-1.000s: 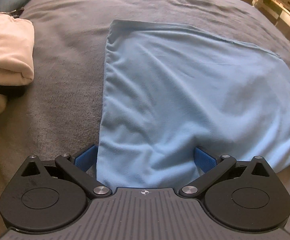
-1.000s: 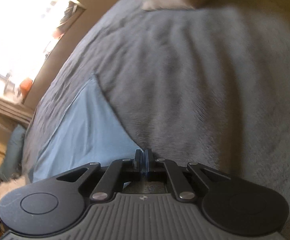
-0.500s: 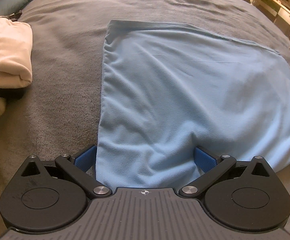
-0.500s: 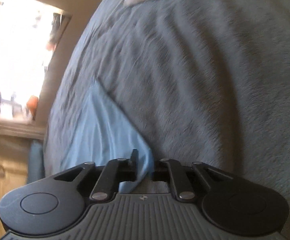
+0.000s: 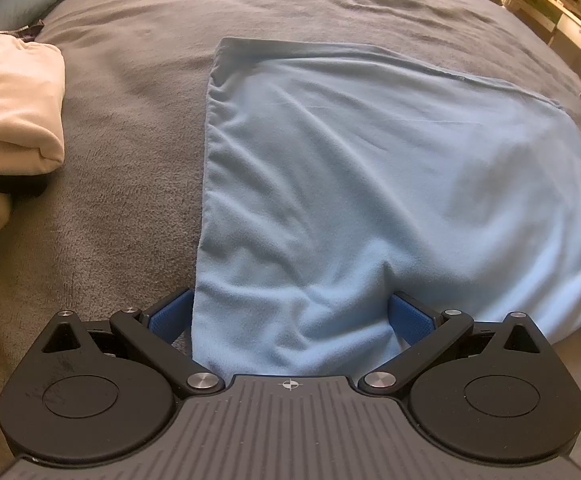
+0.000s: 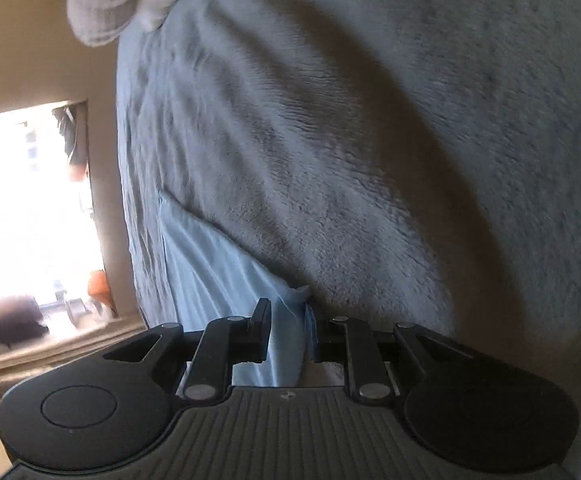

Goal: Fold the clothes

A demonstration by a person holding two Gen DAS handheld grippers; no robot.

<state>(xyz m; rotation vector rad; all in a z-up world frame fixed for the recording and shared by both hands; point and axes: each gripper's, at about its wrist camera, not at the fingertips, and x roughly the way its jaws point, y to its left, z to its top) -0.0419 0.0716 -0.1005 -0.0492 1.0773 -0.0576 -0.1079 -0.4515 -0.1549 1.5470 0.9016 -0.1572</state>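
The left gripper [image 5: 290, 316] has its fingers [image 5: 170, 314] spread wide, and the near edge of the light blue cloth [image 5: 370, 184] lies loosely between them without being pinched. The right gripper [image 6: 288, 328] has its fingers [image 6: 261, 320] slightly apart, with a corner of the same cloth [image 6: 218, 268] standing in the gap; the pads do not press it.

The left wrist view alone shows the cloth's full spread, lying flat on the grey blanket [image 5: 122, 128] of the bed, with a cream garment [image 5: 10, 108] piled at the left edge. The right wrist view alone shows a bright window [image 6: 30, 208], a wall, and a whitish knitted fabric [image 6: 106, 0] at the blanket's far end.
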